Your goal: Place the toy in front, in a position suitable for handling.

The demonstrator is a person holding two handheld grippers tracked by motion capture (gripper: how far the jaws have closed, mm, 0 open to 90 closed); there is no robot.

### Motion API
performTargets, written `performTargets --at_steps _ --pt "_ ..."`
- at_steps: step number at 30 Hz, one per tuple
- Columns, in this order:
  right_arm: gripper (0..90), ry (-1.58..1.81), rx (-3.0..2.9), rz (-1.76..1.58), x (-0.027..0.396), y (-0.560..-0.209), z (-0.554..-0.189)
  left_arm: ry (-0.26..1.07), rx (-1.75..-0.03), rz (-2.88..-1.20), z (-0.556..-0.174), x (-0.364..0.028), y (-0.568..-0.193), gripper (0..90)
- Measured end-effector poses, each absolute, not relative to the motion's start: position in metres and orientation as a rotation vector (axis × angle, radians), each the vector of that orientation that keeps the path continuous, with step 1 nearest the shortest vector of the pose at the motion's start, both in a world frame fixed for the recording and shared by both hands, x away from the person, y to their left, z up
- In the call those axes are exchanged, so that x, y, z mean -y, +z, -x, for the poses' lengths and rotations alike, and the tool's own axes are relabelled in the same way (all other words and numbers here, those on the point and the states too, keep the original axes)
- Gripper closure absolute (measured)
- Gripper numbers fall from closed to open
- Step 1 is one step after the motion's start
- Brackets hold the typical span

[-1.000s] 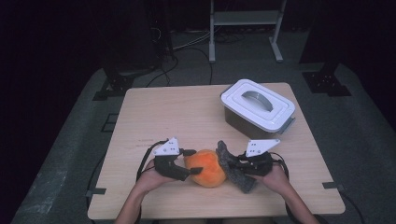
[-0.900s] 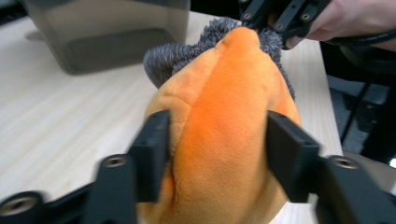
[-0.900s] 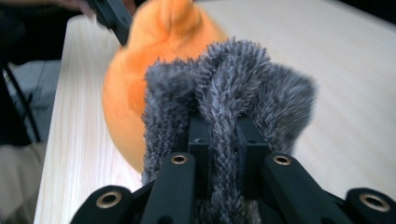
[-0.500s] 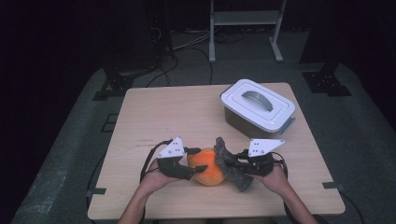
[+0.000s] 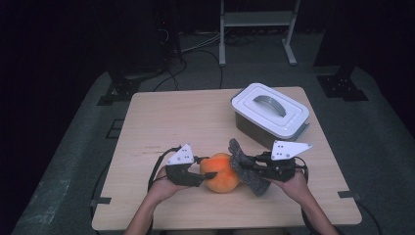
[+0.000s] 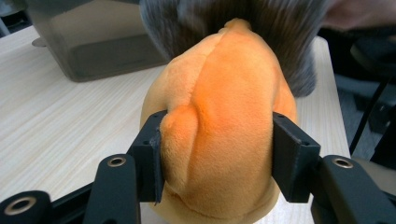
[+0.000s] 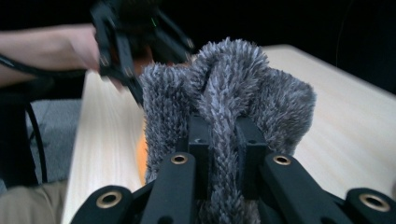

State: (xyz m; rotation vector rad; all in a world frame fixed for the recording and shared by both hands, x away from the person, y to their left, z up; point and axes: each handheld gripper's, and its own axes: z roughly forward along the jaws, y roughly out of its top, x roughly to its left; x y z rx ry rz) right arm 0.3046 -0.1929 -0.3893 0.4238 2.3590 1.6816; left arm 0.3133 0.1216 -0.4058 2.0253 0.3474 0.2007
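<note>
The grey lidded box [image 5: 270, 116] sits closed at two o'clock on the worktop [image 5: 161, 127], its contents hidden. At six o'clock, your left tool [image 5: 210, 167], jaws just closing, pinches the orange plush [image 5: 222, 172]; your right tool [image 5: 249, 166] clamps its shaggy grey fabric [image 5: 246, 167].

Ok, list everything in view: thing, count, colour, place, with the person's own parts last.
orange plush toy: 1, orange, near edge of the table, between both grippers
grey furry cloth: 1, dark grey, against the toy's right side
lidded box: 1, grey with white handled lid, far right of the table
table: 1, light wood, centre
metal stand: 1, pale grey, on the floor behind the table
left gripper: 1, black, jaws pressed on the toy, having just closed further
right gripper: 1, black, clamped on the cloth
</note>
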Motion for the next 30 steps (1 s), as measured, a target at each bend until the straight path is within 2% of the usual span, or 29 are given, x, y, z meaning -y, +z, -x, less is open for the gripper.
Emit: performTargets --at_steps 2,8,18,20,24,26,29,30 --pt "78.9 1.659 -2.367 -0.380 0.186 -0.386 -0.301 0.217 -0.324 -2.039 -0.310 -0.119 -0.402 46.8" --pt "78.9 1.561 -2.444 -0.406 0.180 -0.404 -0.307 0.226 -0.327 -2.045 -0.310 -0.123 -0.399 47.0" --pt "78.8 1.549 -2.414 -0.352 0.173 -0.392 -0.299 0.235 -0.295 -2.047 -0.307 -0.114 -0.402 45.5" --pt "78.9 1.528 -2.432 -0.357 0.175 -0.396 -0.300 0.224 -0.288 -2.039 -0.308 -0.114 -0.404 40.1" --pt "78.9 1.491 -2.447 -0.381 0.180 -0.400 -0.302 0.192 -0.317 -2.014 -0.312 -0.114 -0.407 18.5" --pt "78.9 1.507 -2.450 -0.397 0.184 -0.402 -0.305 0.178 -0.333 -2.026 -0.314 -0.114 -0.411 15.1" --pt "78.8 1.512 -2.455 -0.403 0.186 -0.403 -0.306 0.161 -0.332 -2.028 -0.316 -0.112 -0.419 17.9" --pt "78.8 1.507 -2.457 -0.401 0.186 -0.403 -0.306 0.171 -0.327 -2.030 -0.316 -0.113 -0.418 25.9"
